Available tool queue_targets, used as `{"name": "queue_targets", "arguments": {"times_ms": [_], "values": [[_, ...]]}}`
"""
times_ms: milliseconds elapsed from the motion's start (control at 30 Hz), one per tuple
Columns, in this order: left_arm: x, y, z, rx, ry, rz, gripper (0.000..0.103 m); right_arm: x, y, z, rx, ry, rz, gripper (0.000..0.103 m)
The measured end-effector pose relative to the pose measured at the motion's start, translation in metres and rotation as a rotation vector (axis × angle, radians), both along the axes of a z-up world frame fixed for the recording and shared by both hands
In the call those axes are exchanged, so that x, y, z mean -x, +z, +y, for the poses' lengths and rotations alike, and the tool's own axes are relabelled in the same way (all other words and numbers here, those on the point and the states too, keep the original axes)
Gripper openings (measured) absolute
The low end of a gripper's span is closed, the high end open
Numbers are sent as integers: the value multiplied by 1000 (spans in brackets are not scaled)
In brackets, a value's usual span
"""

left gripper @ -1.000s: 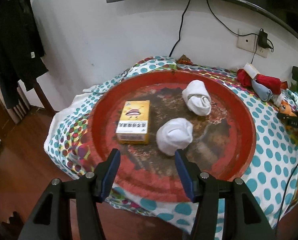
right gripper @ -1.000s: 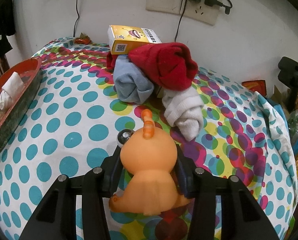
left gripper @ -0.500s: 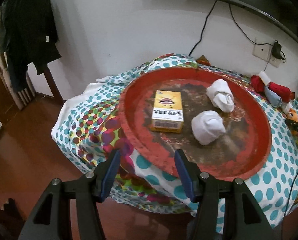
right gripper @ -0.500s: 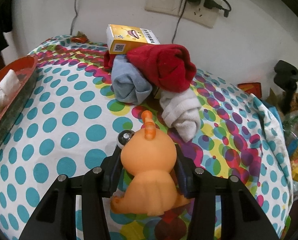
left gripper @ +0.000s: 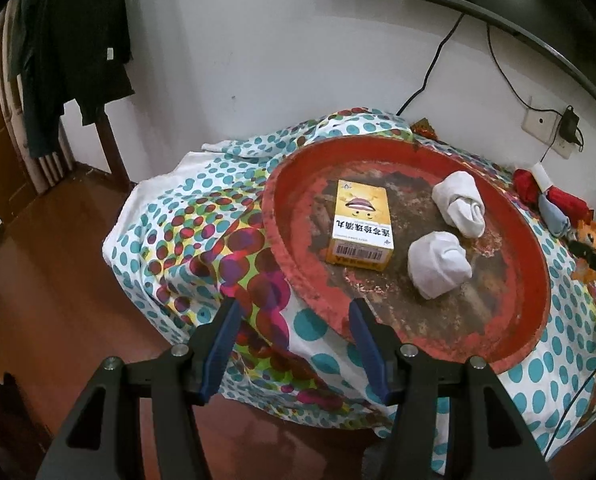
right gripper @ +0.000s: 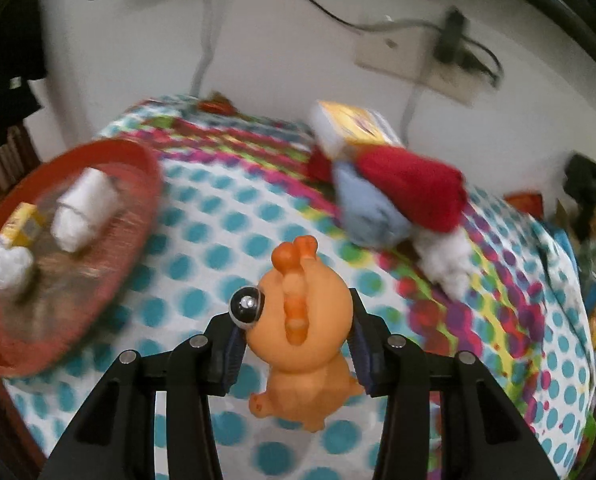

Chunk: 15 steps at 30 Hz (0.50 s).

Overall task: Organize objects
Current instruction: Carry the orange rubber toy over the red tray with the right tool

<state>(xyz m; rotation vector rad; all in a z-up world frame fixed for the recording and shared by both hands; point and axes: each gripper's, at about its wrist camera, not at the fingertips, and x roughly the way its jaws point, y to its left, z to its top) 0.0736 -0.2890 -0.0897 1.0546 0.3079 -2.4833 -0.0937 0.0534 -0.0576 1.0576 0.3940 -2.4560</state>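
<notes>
Left wrist view: a polka-dot cloth [left gripper: 202, 248] covers the table, which stands against a white wall above a dark wood floor; dark clothes [left gripper: 70, 52] hang at the left. A red tray [left gripper: 294, 276] sits on the cloth. In it lie a yellow box [left gripper: 360, 226] and two white sock rolls [left gripper: 438, 270], one nearer, one farther, all apart from each other. The left gripper [left gripper: 294, 312] hangs over the tray's near rim with its tongs wide apart and nothing between them. Compared with a second ago, the tray has slid rightward in this view and more floor shows.

Right wrist view: the frame is blurred. The same cloth fills it, with the tray at the left edge. Near the wall a second box [right gripper: 354, 124] rests on a pile of red, blue and white socks [right gripper: 402, 204]. The right gripper [right gripper: 298, 340] is clamped on an orange toy [right gripper: 302, 320], held clear above the cloth. Earlier the toy sat low by the cloth; now it is raised, and the tray is nearer.
</notes>
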Motion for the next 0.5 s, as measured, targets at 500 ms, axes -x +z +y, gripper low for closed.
{"name": "queue_targets", "arguments": {"times_ms": [500], "values": [[-5, 3, -7, -6, 26, 18, 58, -45, 4, -116, 15, 226, -33, 42]]}}
